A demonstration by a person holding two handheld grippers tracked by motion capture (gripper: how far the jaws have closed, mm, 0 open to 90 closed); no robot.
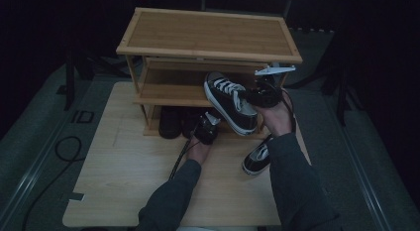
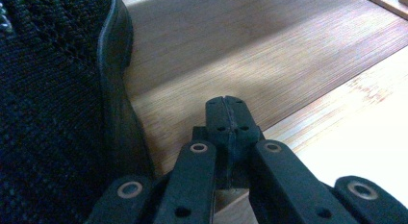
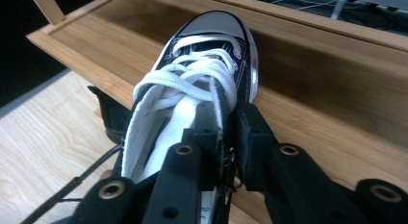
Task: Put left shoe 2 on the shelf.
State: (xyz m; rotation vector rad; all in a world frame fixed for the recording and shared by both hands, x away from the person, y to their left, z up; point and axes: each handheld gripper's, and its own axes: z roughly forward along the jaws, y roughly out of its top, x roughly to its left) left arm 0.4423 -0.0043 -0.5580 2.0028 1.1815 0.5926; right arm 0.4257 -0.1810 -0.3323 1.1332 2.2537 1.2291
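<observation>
A black low sneaker with white laces (image 1: 228, 99) (image 3: 202, 65) hangs tilted at the bamboo shoe rack (image 1: 208, 35), toe over the middle shelf (image 1: 163, 94) (image 3: 337, 89), heel out past the shelf's front edge. My right gripper (image 1: 249, 103) (image 3: 231, 123) is shut on the sneaker's side wall near the heel, one jaw inside and one outside. Its partner sneaker (image 1: 256, 159) lies on the table by my right forearm. My left gripper (image 1: 207, 127) (image 2: 227, 111) is shut with nothing in it, low at the bottom shelf (image 2: 250, 56), beside a black shoe (image 2: 53, 89).
Dark shoes (image 1: 171, 122) stand on the rack's bottom shelf. The rack sits at the far edge of a light wooden table (image 1: 124, 166). A black cable (image 1: 64, 146) loops on the floor at the left. Dark surroundings lie beyond the rack.
</observation>
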